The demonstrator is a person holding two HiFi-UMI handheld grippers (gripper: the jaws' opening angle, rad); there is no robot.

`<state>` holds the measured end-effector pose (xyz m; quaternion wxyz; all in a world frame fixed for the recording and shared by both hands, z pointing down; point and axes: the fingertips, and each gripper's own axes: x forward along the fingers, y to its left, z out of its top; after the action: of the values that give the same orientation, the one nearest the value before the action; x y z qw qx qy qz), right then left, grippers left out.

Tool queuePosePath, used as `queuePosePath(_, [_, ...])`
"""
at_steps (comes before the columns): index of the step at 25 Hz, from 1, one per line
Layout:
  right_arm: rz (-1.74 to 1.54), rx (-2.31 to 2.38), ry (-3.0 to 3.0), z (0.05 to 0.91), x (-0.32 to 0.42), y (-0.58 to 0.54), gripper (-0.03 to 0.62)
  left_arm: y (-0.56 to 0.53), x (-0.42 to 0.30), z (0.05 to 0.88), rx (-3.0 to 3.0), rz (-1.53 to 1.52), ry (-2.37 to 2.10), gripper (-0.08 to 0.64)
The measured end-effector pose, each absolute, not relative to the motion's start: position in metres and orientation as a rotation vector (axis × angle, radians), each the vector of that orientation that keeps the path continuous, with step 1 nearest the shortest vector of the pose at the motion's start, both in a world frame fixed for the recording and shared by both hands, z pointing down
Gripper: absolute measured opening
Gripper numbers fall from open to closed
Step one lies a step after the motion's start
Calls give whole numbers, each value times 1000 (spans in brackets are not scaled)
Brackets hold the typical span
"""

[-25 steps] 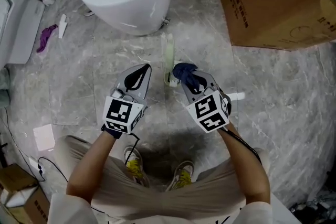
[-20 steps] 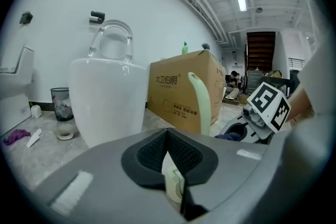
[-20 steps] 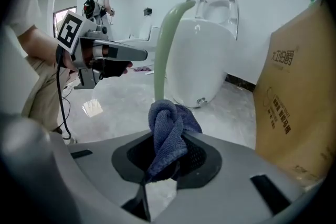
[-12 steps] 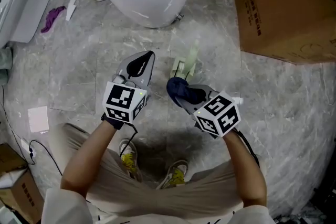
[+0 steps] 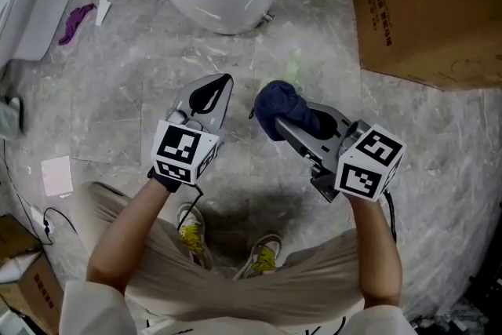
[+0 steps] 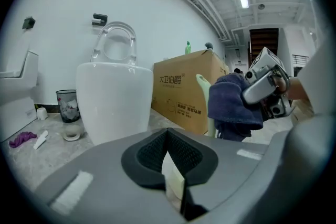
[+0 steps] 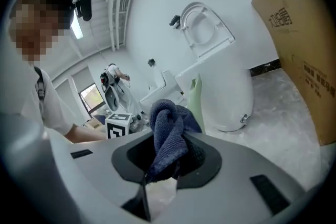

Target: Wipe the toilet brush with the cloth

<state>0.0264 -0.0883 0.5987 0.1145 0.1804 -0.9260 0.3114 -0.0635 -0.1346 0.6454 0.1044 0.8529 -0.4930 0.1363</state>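
Standing over a grey marble floor (image 5: 118, 106), a person holds a gripper in each hand. At left, the left gripper (image 5: 218, 89) has its jaws pressed together on nothing. Right of it, the right gripper (image 5: 289, 125) has its jaws clamped on a bunched dark blue cloth (image 5: 276, 104). Just beyond the cloth rises the pale green toilet brush (image 6: 202, 84), upright and unheld. Whether cloth and brush touch is unclear. The likely trouble is that a sideways push from the cloth tips the unsteadied brush over, or that the loosely bunched cloth drags out of the jaws.
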Motion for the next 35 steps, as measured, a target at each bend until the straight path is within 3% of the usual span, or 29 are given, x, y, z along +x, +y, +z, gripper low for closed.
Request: queuePosePath(35, [955, 640, -2380, 731, 42, -87, 97, -136, -40, 643, 2571, 390, -1387, 2])
